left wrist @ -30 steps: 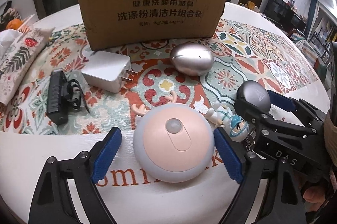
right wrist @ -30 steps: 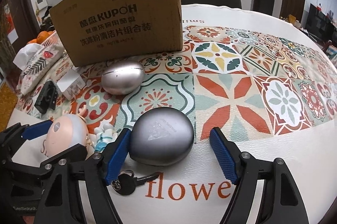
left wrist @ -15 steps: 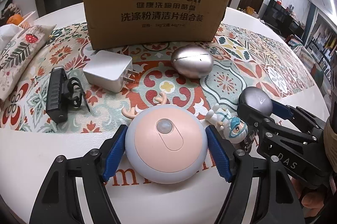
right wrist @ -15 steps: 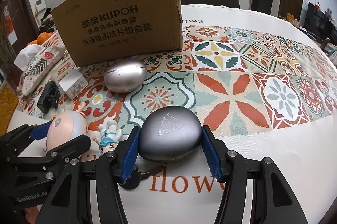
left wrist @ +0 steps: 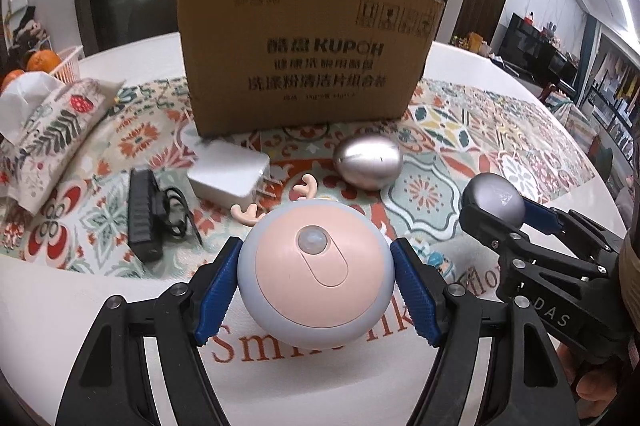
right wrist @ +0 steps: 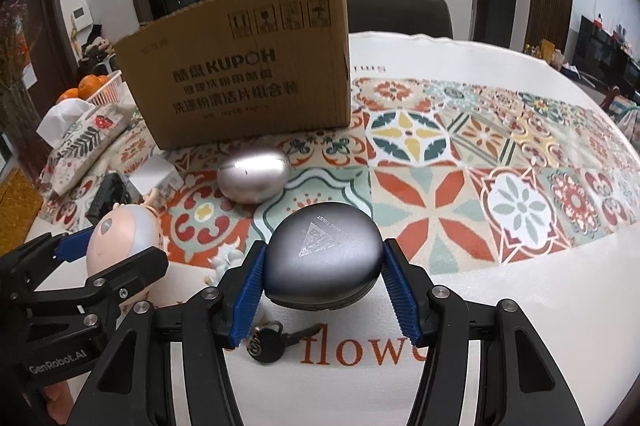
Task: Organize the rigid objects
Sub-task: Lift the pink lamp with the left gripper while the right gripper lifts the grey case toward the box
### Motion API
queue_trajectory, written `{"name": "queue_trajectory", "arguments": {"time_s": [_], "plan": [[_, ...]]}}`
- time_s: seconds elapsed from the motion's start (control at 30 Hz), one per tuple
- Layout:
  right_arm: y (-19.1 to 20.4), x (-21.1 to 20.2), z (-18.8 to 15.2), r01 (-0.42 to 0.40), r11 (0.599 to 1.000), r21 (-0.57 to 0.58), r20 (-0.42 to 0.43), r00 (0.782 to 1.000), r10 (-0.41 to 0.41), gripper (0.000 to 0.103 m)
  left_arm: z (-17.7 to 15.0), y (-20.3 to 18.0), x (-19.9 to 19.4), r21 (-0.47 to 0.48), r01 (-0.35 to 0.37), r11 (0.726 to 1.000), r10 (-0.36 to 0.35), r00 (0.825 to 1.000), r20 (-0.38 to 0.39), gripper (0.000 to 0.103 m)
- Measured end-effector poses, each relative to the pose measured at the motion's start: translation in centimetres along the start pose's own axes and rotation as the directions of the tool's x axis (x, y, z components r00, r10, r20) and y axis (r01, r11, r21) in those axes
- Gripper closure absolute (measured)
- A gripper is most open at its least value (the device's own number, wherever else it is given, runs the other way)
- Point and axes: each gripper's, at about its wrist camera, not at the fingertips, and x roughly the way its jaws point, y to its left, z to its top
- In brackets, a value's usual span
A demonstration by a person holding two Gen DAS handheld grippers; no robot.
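My left gripper (left wrist: 316,292) is shut on a round pink and grey night light (left wrist: 314,276) with small antlers, held a little above the tablecloth. My right gripper (right wrist: 324,290) is shut on a dark grey rounded case (right wrist: 324,262) with a triangle mark, also lifted. In the left wrist view the right gripper (left wrist: 494,211) shows at the right with that grey case (left wrist: 494,197). The left gripper's fingers (right wrist: 116,280) and the night light (right wrist: 120,242) show at the left of the right wrist view. A brown cardboard box (left wrist: 304,53) stands behind them.
On the patterned cloth lie a silver egg-shaped case (left wrist: 368,161), a white charger plug (left wrist: 230,171), a black clip with cord (left wrist: 144,218), a small figurine (left wrist: 436,260) and a black key (right wrist: 276,340). A floral tissue pouch (left wrist: 52,129) and a basket of oranges (left wrist: 40,63) sit at the left.
Both grippers closed onto their objects, the left on the night light and the right on the grey case, then lifted them off the cloth. The key and figurine stayed on the table.
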Motion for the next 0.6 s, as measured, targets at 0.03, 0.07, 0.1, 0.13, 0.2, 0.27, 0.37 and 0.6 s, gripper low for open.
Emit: {"name": "queue_trajectory", "arguments": {"time_s": [0.03, 0.07, 0.1, 0.13, 0.2, 0.27, 0.37, 0.6], "plan": [[0.0, -0.1, 0.2, 0.001, 1.0, -0.001, 0.006, 1.0, -0.001, 0.045, 0.2, 0.1, -0.2, -0.001, -0.008, 1.0, 0.008, 1.0, 0.01, 0.029], [0.2, -0.3, 0.3, 0.004, 1.0, -0.002, 0.014, 1.0, -0.004, 0.045, 0.3, 0.2, -0.3, 0.001, -0.012, 1.0, 0.012, 1.0, 0.014, 0.029], [0.3, -0.4, 0.5, 0.006, 1.0, -0.004, 0.019, 1.0, -0.006, 0.045, 0.5, 0.3, -0.6, 0.001, -0.021, 1.0, 0.021, 0.999, 0.025, 0.029], [0.3, -0.6, 0.6, 0.007, 1.0, -0.003, 0.024, 1.0, -0.007, 0.045, 0.6, 0.5, -0.8, 0.0, -0.027, 1.0, 0.027, 0.999, 0.032, 0.029], [0.5, -0.9, 0.9, 0.006, 1.0, 0.0, 0.036, 0.999, -0.006, 0.045, 0.9, 0.7, -1.2, -0.001, -0.036, 0.999, 0.036, 0.998, 0.049, 0.029], [0.7, -1.1, 1.2, 0.006, 1.0, -0.001, 0.045, 0.999, -0.006, 0.045, 1.1, 1.0, -1.6, -0.003, -0.043, 0.999, 0.043, 0.997, 0.062, 0.029], [1.3, -1.6, 1.7, 0.003, 1.0, -0.007, 0.064, 0.998, -0.002, 0.045, 1.7, 1.4, -2.2, -0.017, -0.045, 0.999, 0.046, 0.995, 0.083, 0.029], [2.6, -3.0, 3.3, -0.002, 1.0, -0.017, 0.122, 0.992, 0.005, 0.045, 3.3, 2.4, -3.4, -0.038, -0.051, 0.998, 0.055, 0.99, 0.131, 0.029]]}}
